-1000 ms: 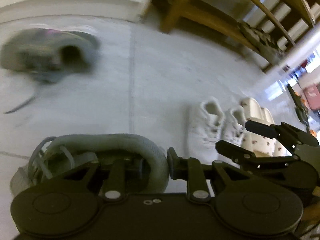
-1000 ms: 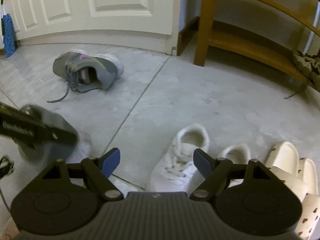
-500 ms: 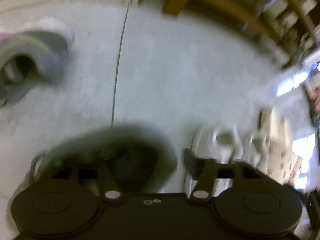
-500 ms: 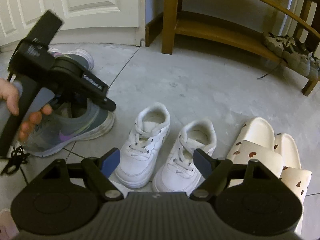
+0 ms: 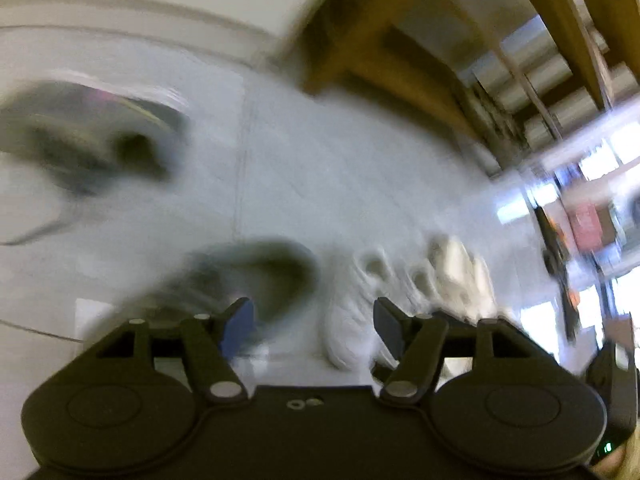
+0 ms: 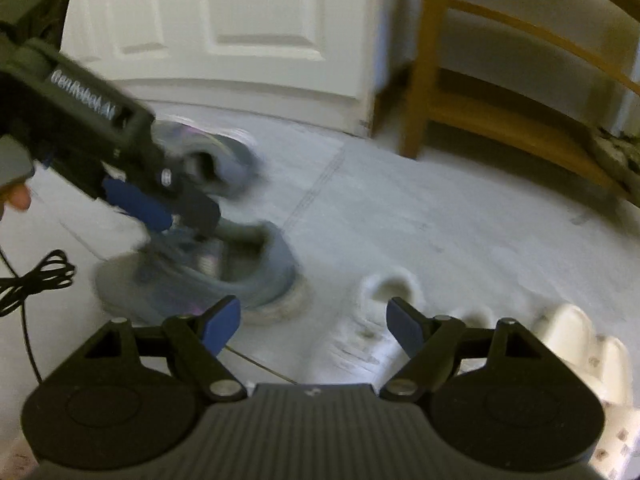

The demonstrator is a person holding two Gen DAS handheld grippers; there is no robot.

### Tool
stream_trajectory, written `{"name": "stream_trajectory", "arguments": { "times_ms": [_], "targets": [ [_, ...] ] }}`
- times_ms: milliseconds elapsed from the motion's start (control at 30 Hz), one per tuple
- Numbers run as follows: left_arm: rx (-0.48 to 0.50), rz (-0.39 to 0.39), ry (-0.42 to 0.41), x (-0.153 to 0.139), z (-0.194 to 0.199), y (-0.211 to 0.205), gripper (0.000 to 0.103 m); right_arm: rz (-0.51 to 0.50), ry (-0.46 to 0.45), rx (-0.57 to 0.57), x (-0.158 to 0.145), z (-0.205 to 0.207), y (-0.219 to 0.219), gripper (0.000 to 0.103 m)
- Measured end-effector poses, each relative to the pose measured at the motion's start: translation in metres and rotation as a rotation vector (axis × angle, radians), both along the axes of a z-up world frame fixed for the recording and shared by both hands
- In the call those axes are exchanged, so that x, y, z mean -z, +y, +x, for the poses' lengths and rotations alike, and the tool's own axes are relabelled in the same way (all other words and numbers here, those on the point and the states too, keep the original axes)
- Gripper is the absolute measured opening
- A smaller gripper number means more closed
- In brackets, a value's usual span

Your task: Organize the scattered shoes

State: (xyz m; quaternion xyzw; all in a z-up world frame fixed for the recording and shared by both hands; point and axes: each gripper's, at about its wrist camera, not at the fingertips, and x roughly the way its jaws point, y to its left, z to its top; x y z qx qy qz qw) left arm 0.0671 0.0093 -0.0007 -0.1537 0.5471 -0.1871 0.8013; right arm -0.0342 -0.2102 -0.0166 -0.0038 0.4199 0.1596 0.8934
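A grey sneaker stands on the pale floor just left of a pair of white sneakers; it also shows blurred in the left wrist view. My left gripper is open and empty, just above and behind this sneaker; from the right wrist view its fingers hang over the shoe. A second grey sneaker lies farther off by the white door, also in the right wrist view. My right gripper is open and empty above the white pair.
Cream slippers with small hearts stand right of the white pair. A wooden shoe rack with dark shoes on its low shelf stands at the back right. A white door closes the back. A black cable lies at left.
My left gripper has opened and let go of the grey sneaker, which now stands beside the white pair. The left gripper has drawn back. The right gripper swung a little left.
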Motion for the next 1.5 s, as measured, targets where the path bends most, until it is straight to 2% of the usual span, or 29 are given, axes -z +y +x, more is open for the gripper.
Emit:
{"name": "stream_trajectory", "arguments": {
  "times_ms": [67,167,300,367,433,567,667,767,900,1033,1200,1300,1400,1500],
  "targets": [
    [-0.039,0.037,-0.012,-0.001,0.003,0.01,0.068,0.08,0.011,-0.032,0.002,0.009,0.01,0.083],
    [-0.081,0.173,-0.006,0.013,0.009,0.024,0.068,0.166,0.042,-0.054,0.012,0.031,0.03,0.083],
    [-0.039,0.326,-0.014,0.029,0.008,0.022,0.068,0.235,0.104,-0.053,0.026,0.058,0.046,0.083],
    [-0.015,0.359,-0.009,0.035,0.008,0.023,0.068,0.214,0.146,-0.089,0.033,0.072,0.056,0.083],
    [-0.018,0.358,0.007,0.04,0.011,0.029,0.068,0.199,0.168,-0.11,0.035,0.078,0.06,0.083],
    [-0.047,0.33,0.033,0.044,0.016,0.047,0.068,0.224,0.314,-0.106,0.056,0.111,0.055,0.083],
    [-0.067,0.332,0.045,0.048,0.018,0.063,0.068,0.249,0.341,-0.127,0.061,0.121,0.056,0.088],
    [-0.082,0.33,0.062,0.054,0.019,0.073,0.068,0.198,0.382,-0.199,0.064,0.125,0.072,0.088],
    [-0.086,0.317,0.079,0.059,0.017,0.076,0.068,0.052,0.337,-0.297,0.068,0.115,0.094,0.089],
    [-0.08,0.324,0.075,0.058,0.016,0.073,0.068,0.0,0.329,-0.344,0.069,0.11,0.096,0.087],
    [-0.073,0.32,0.074,0.057,0.014,0.07,0.068,-0.039,0.451,-0.424,0.066,0.116,0.095,0.087],
    [-0.068,0.322,0.076,0.057,0.013,0.068,0.068,-0.011,0.444,-0.423,0.065,0.119,0.093,0.079],
    [-0.059,0.331,0.072,0.056,0.011,0.067,0.068,0.025,0.459,-0.37,0.061,0.128,0.08,0.057],
    [-0.066,0.33,0.073,0.056,0.011,0.069,0.068,0.051,0.467,-0.369,0.062,0.13,0.074,0.053]
  ]
}}
